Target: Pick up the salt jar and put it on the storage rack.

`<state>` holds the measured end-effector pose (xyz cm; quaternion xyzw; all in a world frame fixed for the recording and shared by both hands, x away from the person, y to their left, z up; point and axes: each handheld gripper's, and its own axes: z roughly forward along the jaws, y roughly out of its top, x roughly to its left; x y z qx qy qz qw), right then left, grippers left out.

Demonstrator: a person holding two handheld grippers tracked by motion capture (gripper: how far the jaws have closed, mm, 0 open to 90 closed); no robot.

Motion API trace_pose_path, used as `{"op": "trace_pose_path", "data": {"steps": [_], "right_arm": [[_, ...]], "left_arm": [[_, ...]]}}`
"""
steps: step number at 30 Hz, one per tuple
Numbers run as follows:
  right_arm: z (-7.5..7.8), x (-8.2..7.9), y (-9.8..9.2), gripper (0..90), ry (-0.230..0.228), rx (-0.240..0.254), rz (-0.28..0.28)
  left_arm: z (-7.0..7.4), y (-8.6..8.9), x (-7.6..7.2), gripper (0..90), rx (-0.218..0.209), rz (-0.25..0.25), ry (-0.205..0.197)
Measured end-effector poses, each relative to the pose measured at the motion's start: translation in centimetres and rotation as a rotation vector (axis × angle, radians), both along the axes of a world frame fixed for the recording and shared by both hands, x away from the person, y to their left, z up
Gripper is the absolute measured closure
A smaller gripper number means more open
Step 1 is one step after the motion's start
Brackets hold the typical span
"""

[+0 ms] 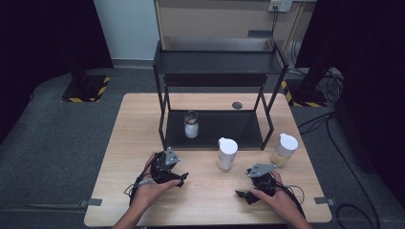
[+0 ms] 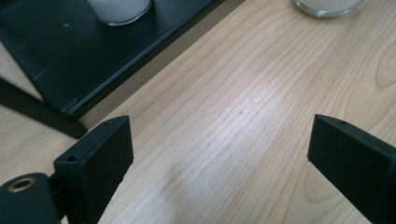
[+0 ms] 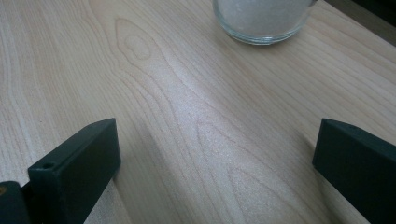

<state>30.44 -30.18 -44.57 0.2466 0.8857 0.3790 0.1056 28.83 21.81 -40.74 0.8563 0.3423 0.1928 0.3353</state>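
Observation:
Both grippers rest low over the front of the wooden table (image 1: 205, 200), each in a person's hand. My left gripper (image 1: 183, 178) (image 2: 219, 135) is open, with only bare wood between its black jaws. My right gripper (image 1: 240, 194) (image 3: 217, 135) is also open and empty. A white-lidded jar of white grains (image 1: 227, 152) stands between and beyond them; its glass base (image 3: 264, 18) lies just ahead of the right jaws. A second lidded jar (image 1: 284, 149) with pale yellowish contents stands at the right. A third glass jar (image 1: 191, 126) (image 2: 119, 8) sits on the rack's lower shelf.
A black two-tier metal rack (image 1: 217, 64) stands across the back middle of the table; its lower shelf (image 2: 56, 56) and a leg lie ahead-left of the left jaws. A small dark disc (image 1: 237, 105) lies behind the rack. Grey floor surrounds the table.

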Motion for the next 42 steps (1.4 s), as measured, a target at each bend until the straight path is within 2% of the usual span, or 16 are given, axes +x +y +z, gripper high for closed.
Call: {"op": "trace_pose_path", "data": {"steps": [11, 21, 28, 30, 34, 42], "right_arm": [[0.0, 0.0, 0.0, 1.2, 0.0, 0.0, 0.0], [0.0, 0.0, 0.0, 1.2, 0.0, 0.0, 0.0], [0.0, 0.0, 0.0, 1.2, 0.0, 0.0, 0.0], [0.0, 0.0, 0.0, 1.2, 0.0, 0.0, 0.0], [0.0, 0.0, 0.0, 1.2, 0.0, 0.0, 0.0], [0.0, 0.0, 0.0, 1.2, -0.002, -0.001, -0.001]], "left_arm": [[-0.1, 2.1, -1.0, 5.8, 0.004, 0.034, 0.009], [-0.2, 3.7, -1.5, 5.8, -0.021, 0.069, -0.004], [-0.6, 4.0, -1.5, 5.8, -0.017, 0.068, -0.001], [-0.7, 4.3, -1.5, 5.7, -0.032, 0.067, 0.002], [-0.9, 4.7, -1.5, 5.6, -0.036, 0.066, -0.001], [-1.8, 5.3, -1.0, 5.2, -0.03, 0.039, 0.023]]}}
